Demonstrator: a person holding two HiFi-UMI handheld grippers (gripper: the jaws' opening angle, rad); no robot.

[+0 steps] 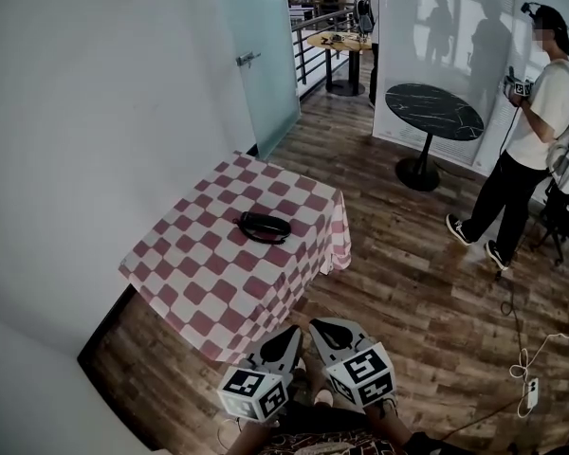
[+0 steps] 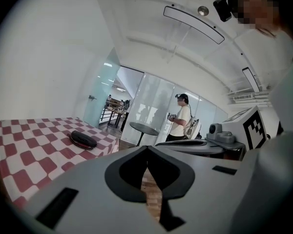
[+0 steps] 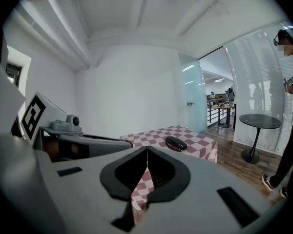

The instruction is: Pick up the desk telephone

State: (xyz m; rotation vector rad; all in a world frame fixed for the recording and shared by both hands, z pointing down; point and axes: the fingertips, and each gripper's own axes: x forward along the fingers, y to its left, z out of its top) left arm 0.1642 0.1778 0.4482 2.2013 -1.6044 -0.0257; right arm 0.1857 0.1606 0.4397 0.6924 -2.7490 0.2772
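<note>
The desk telephone (image 1: 264, 227) is a dark, flat handset set lying near the middle of a table under a red-and-white checked cloth (image 1: 209, 282). It also shows in the left gripper view (image 2: 83, 139) and the right gripper view (image 3: 176, 143). Both grippers hover side by side over the wooden floor, short of the table's near corner. The left gripper (image 1: 292, 333) has its jaws together with nothing between them (image 2: 146, 148). The right gripper (image 1: 319, 326) is likewise shut and empty (image 3: 147, 148). Neither touches the telephone.
A white wall runs along the table's left side. A person (image 1: 531, 131) stands at the right near a round black table (image 1: 433, 112). A frosted glass door (image 1: 266, 55) is behind the table. A cable and power strip (image 1: 531, 391) lie on the floor at lower right.
</note>
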